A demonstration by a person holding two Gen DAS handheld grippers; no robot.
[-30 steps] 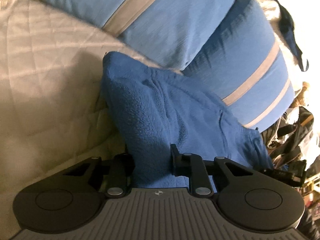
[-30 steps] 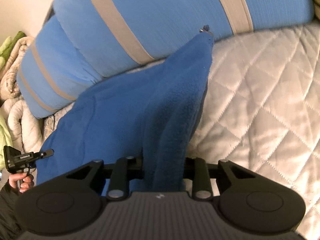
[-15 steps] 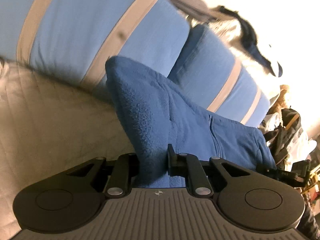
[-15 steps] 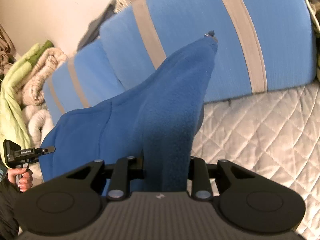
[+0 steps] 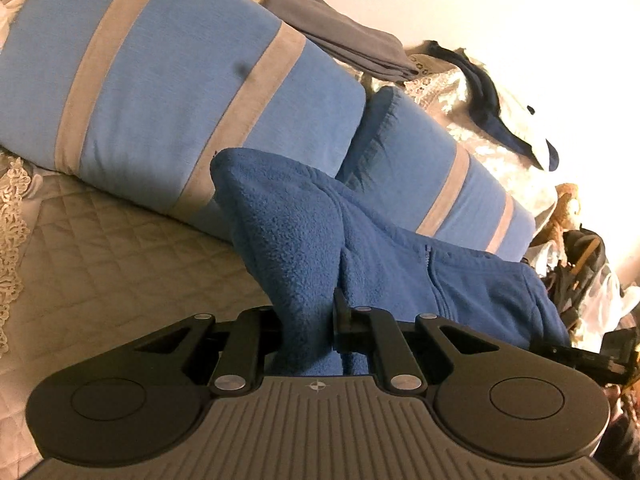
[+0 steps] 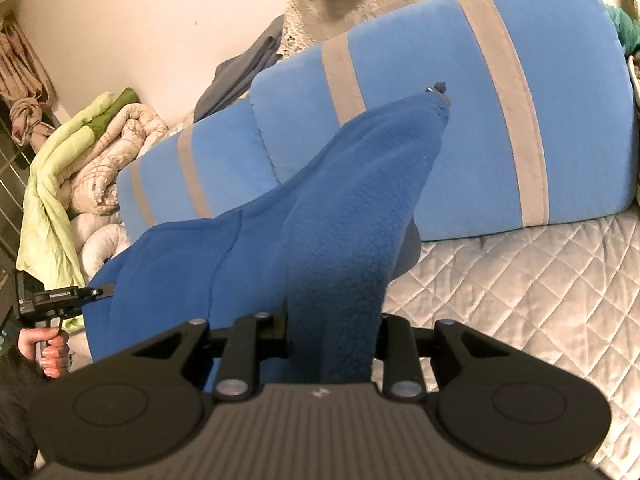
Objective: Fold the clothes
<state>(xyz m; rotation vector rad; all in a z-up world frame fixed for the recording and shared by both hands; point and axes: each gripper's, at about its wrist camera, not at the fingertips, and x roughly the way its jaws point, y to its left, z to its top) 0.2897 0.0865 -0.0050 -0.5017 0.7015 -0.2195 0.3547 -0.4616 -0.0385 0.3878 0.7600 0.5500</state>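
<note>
Nearest in the left wrist view, the left gripper has its jaws pressed onto a thick bunch of the blue fleece garment, which fills the gap between them. In the right wrist view the right gripper is clamped the same way on another bunch of the same garment. The fleece is held up above the quilted bedspread, stretched between the two grippers, with a peak rising past each one; its zipper runs down the span toward the right in the left view. At the near left of the right view, the person's left hand grips a handle.

Beyond the garment, two blue cushions with grey stripes lie along the far side of the bedspread. A folded grey cloth rests on top of them. Far left in the right view sits a heap of green and beige bedding.
</note>
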